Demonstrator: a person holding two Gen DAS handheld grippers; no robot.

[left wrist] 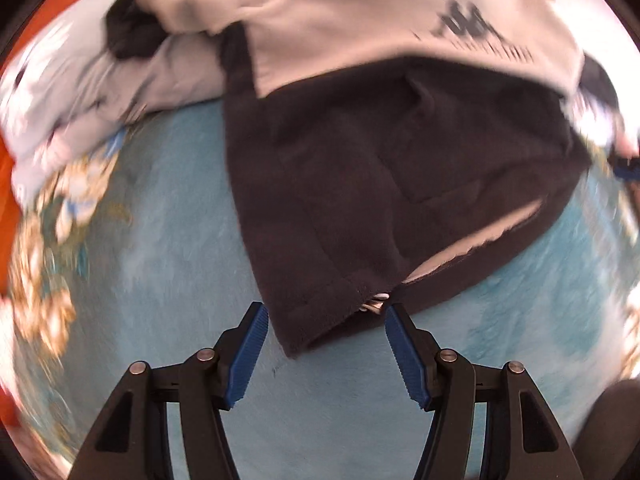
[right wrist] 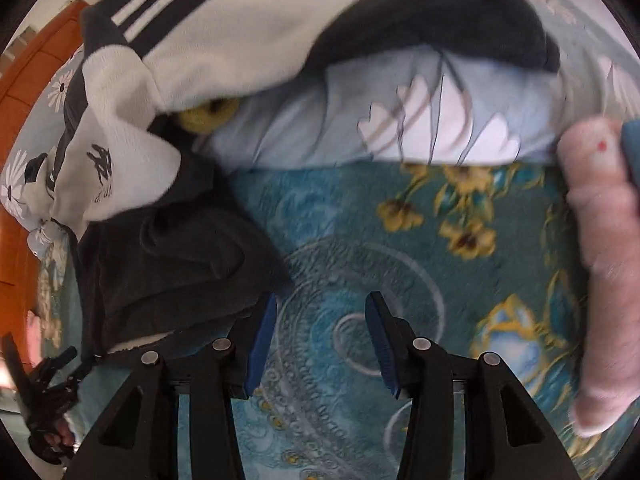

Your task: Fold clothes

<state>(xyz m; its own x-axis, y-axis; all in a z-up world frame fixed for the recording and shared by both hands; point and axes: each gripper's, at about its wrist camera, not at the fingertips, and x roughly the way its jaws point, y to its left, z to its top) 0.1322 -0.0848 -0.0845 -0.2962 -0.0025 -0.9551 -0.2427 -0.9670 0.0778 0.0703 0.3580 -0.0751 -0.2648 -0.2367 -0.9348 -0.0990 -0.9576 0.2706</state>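
One soft, floppy jacket sprawls across my teal blanket; thick fleece, it should sag and slide, so I'd pinch its dark hem corner. My left gripper and right gripper both gape empty.

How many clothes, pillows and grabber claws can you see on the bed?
Clothes: 1, a black and white jacket
Pillows: 1, a pale blue pillow with white petals
Claws: 2, the left gripper and the right gripper, both open and holding nothing
Total: 4
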